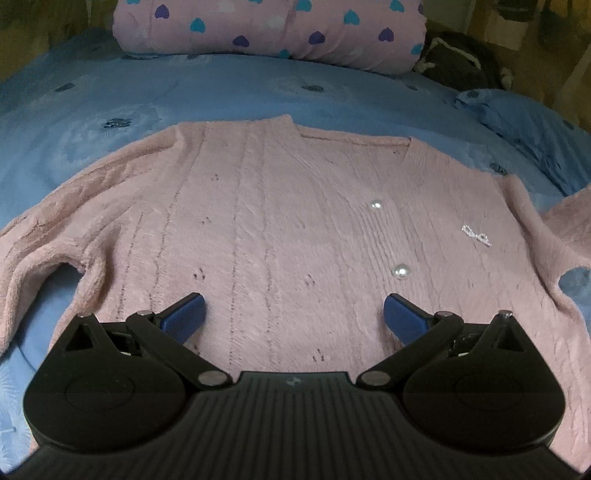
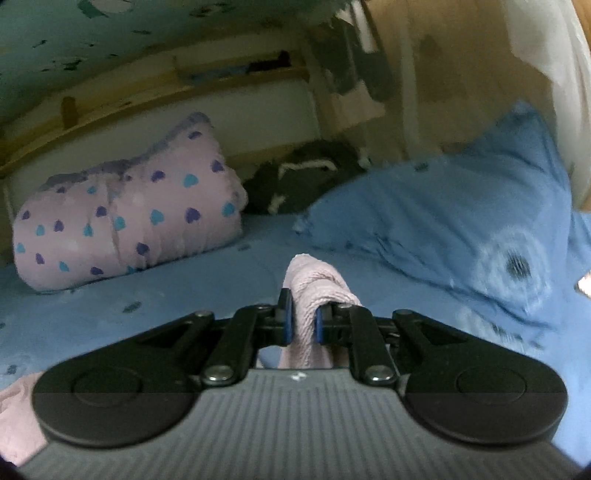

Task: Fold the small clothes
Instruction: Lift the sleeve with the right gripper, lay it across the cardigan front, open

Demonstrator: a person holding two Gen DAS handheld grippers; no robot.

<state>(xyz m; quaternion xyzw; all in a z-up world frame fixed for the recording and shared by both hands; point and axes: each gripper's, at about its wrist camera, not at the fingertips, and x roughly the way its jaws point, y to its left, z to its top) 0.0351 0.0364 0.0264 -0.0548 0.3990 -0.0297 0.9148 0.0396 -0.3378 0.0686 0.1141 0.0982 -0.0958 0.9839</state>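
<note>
A pink knit sweater (image 1: 280, 229) with pearl buttons lies flat on the blue bed sheet (image 1: 184, 88), neckline away from me, sleeves spread to both sides. My left gripper (image 1: 293, 314) is open and empty, hovering over the sweater's lower middle. My right gripper (image 2: 303, 323) is shut on a pink ribbed sleeve cuff (image 2: 314, 284) and holds it lifted above the sheet (image 2: 184, 288). A bit more pink fabric (image 2: 14, 417) shows at the lower left of the right wrist view.
A rolled pink quilt with heart prints (image 1: 273, 29) lies at the far side of the bed (image 2: 125, 218). A blue pillow (image 2: 443, 225) is at the right, with a dark garment (image 2: 295, 181) behind it. A wooden wall stands beyond.
</note>
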